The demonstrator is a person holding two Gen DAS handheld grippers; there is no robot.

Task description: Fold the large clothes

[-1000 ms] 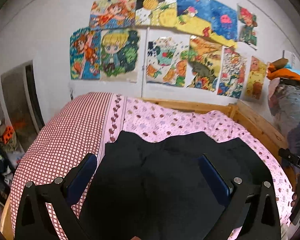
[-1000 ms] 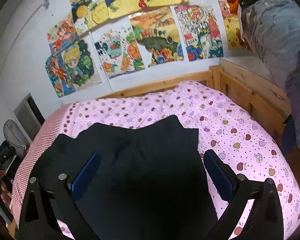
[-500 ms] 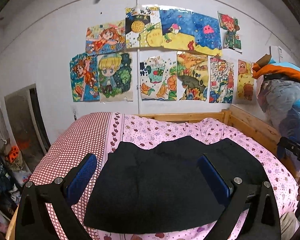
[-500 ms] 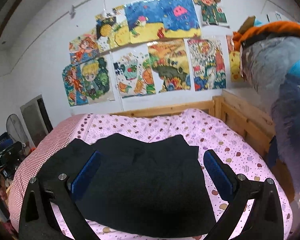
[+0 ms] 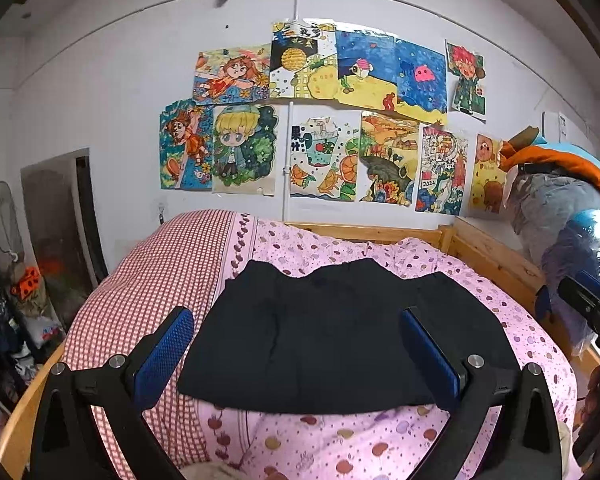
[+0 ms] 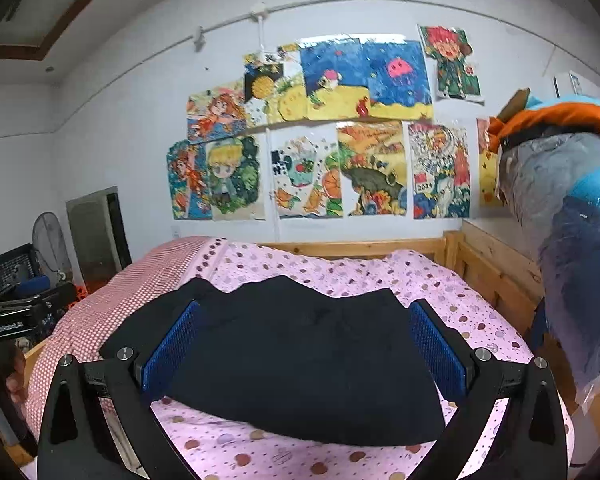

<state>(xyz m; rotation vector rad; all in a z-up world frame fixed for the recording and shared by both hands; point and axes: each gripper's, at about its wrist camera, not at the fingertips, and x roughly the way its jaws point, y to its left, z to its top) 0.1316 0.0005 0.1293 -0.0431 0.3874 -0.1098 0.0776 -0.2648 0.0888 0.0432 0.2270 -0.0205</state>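
A black garment (image 5: 340,336) lies folded flat as a broad rectangle on the pink dotted bedsheet (image 5: 380,440); it also shows in the right wrist view (image 6: 300,360). My left gripper (image 5: 298,354) is open and empty, held back above the garment's near edge. My right gripper (image 6: 300,350) is open and empty too, raised in front of the garment. Neither gripper touches the cloth.
A red checked cover (image 5: 156,280) lies on the bed's left side. The wooden bed frame (image 5: 496,260) runs along the back and right. Bagged clothes (image 6: 572,240) hang at the right. A fan (image 6: 52,248) and clutter stand at the left. Drawings cover the wall.
Both grippers have pulled back and up from the garment. The garment now lies farther off, with its whole near edge showing. The cloth itself has not moved.
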